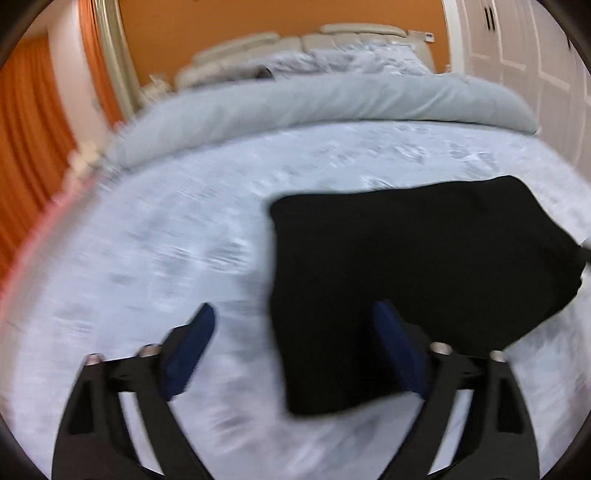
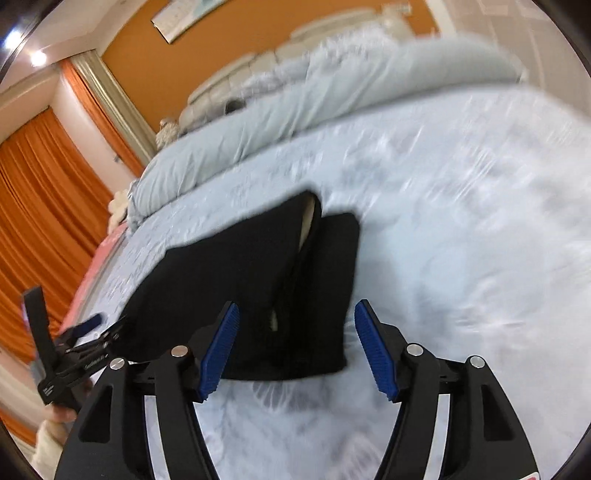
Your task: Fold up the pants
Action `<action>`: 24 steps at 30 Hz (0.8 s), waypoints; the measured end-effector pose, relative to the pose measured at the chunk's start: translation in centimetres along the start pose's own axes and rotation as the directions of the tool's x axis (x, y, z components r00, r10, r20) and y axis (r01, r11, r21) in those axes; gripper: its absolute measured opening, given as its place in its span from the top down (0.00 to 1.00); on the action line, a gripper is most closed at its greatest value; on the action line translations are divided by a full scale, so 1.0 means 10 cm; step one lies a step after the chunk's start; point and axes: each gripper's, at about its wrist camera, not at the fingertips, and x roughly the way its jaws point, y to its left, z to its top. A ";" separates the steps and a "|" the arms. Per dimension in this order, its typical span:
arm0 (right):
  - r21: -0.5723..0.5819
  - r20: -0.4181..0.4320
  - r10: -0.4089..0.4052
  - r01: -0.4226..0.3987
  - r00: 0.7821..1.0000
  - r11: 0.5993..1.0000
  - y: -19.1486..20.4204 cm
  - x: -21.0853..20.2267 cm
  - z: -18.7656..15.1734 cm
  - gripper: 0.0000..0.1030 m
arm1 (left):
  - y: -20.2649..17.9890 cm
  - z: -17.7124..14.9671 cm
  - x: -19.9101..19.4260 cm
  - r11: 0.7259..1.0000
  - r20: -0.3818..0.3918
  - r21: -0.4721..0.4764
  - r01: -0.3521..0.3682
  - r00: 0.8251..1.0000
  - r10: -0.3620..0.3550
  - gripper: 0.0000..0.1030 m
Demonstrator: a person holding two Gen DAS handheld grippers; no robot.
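Left tongs [image 1: 293, 328] spread wide, holding nothing; right tongs [image 2: 295, 319] likewise spread, unloaded.

A home bedroom: a wide bed [image 1: 184, 229] under a pale blue patterned cover, a grey-blue duvet [image 1: 314, 99] rolled back toward its far edge before a cream padded headboard [image 1: 332, 37]. Orange walls [image 1: 258, 22], orange curtains [image 2: 40, 184] and white panelled wardrobe doors [image 1: 517, 37] surround the bed.
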 end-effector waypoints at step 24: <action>-0.135 -0.014 -0.237 0.233 0.971 0.963 0.53 -0.46 -1.09 0.16 | -0.16 -0.93 -0.92 0.982 -0.065 -0.067 0.177 0.981 -0.181 0.05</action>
